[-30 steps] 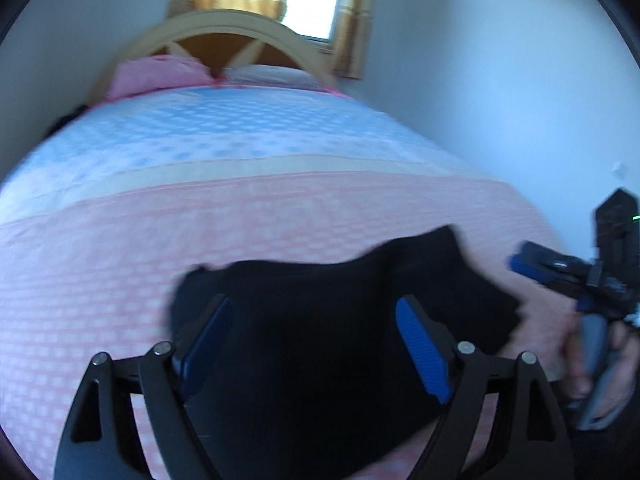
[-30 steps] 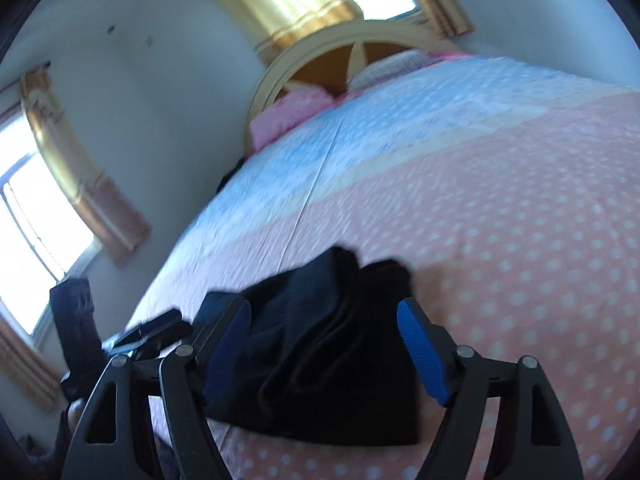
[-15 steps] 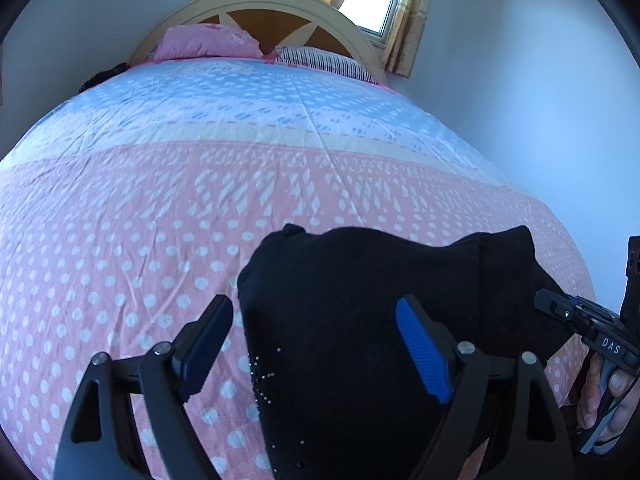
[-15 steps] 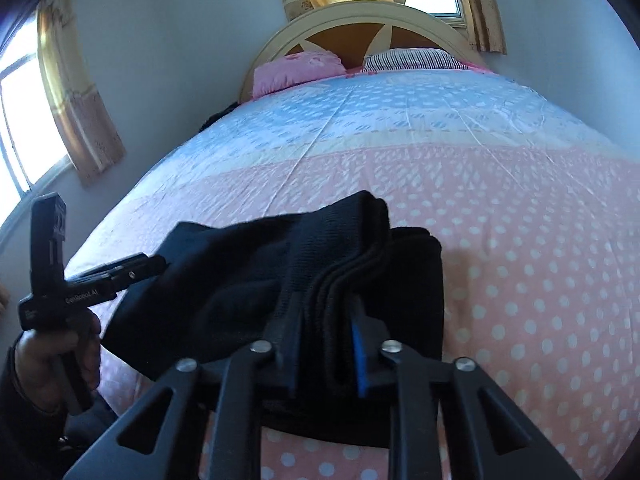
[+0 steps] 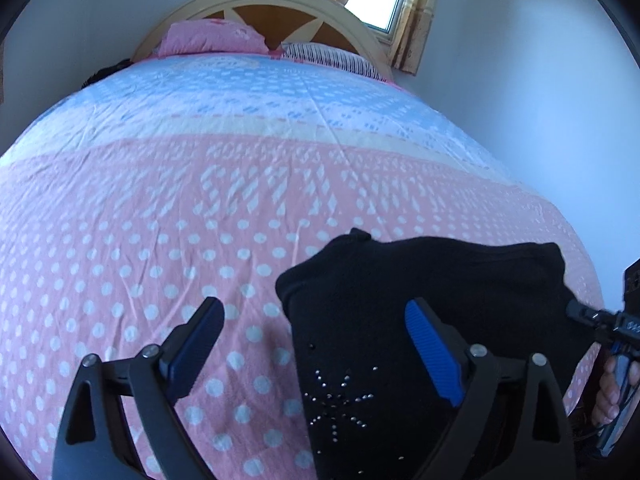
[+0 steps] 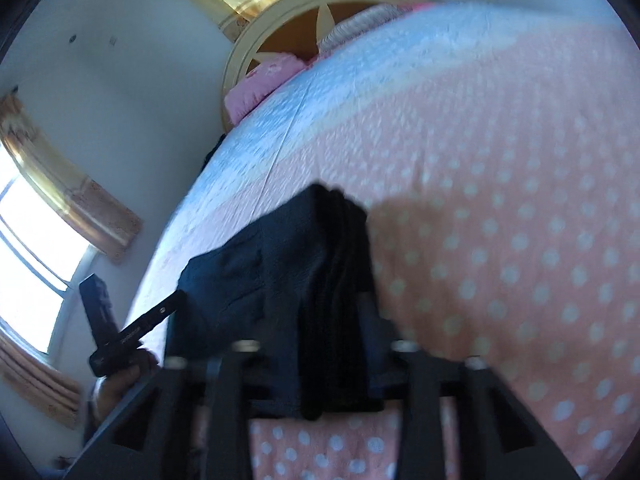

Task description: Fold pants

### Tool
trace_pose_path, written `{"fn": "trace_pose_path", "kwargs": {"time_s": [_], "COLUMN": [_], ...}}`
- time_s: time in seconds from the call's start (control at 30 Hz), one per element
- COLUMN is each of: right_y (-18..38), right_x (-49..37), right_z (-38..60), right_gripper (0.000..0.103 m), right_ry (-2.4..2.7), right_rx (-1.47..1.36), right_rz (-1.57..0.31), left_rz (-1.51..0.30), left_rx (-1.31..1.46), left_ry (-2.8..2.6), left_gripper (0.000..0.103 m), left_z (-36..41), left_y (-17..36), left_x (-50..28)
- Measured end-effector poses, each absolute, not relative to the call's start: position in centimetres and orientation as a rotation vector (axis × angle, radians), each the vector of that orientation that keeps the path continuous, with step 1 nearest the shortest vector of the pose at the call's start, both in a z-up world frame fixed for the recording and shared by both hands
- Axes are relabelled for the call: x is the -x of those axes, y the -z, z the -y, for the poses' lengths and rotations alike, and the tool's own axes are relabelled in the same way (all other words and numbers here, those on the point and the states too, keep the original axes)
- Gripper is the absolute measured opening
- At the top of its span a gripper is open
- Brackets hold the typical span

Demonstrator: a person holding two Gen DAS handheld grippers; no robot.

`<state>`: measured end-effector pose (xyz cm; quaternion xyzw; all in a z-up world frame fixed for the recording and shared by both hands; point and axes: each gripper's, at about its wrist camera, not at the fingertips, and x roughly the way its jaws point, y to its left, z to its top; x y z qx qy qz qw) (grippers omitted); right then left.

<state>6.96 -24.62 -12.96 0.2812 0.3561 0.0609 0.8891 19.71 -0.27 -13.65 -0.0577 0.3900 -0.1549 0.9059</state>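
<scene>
On the bed (image 5: 160, 216), soft, limp black pants (image 5: 400, 320) are clamped at the thick folded edge by the right tool (image 6: 332, 344); the left tool (image 5: 316, 340) is held released, above them

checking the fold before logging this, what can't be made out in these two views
- Right gripper pads: right wrist view, buried in the black pants.
- Pants' near edge: left wrist view, cut off by the bottom edge behind the open left gripper.
- Fold layers: right wrist view, motion-blurred.
- Bedspread under the pants: covered.
</scene>
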Motion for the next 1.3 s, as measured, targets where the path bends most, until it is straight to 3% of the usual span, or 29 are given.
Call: {"fn": "trace_pose_path", "kwargs": {"time_s": [0.03,0.3,0.37,0.5,0.8,0.87,0.93,1.0,1.13,1.3], "right_y": [12.5,7.9,8.4,13.6,11.9,11.4,10.8,11.1,13.1,10.9], "right_x": [-6.8,-8.8,-10.2,-13.4,-9.4,-8.3,-6.6,-5.9,-5.6,-5.4], "right_z": [24.7,21.9,21.3,22.6,22.7,22.5,21.7,21.1,20.6,20.4], "right_gripper": [0.063,0.063,0.063,0.063,0.063,0.057,0.030,0.016,0.014,0.015], "right_ry": [-0.084,-0.166,-0.219,-0.083,-0.007,-0.020,-0.016,-0.040,-0.066,-0.044], "right_rx": [-0.556,-0.408,-0.407,-0.418,-0.327,-0.289,-0.208,-0.173,-0.151,-0.108], "right_rz": [-0.719,-0.540,-0.568,-0.799,-0.715,-0.696,-0.680,-0.718,-0.806,-0.778], "left_rz": [-0.804,-0.764,-0.762,-0.769,-0.774,-0.775,-0.775,-0.777,-0.779,-0.756], "left_rx": [0.120,0.052,0.026,0.011,0.011,0.015,0.019,0.020,0.019,0.009], "left_ry": [0.318,0.292,0.285,0.282,0.286,0.288,0.289,0.288,0.291,0.301], "left_gripper": [0.095,0.095,0.096,0.099,0.099,0.099,0.099,0.099,0.099,0.099], "left_z": [0.2,0.9,1.2,1.4,1.3,1.2,1.2,1.2,1.3,0.0], "left_y": [13.8,13.0,13.0,13.3,13.4,13.4,13.4,13.4,13.3,12.2], "left_x": [-19.7,-19.4,-19.5,-19.8,-19.9,-20.0,-19.9,-19.9,-19.8,-17.4]}}
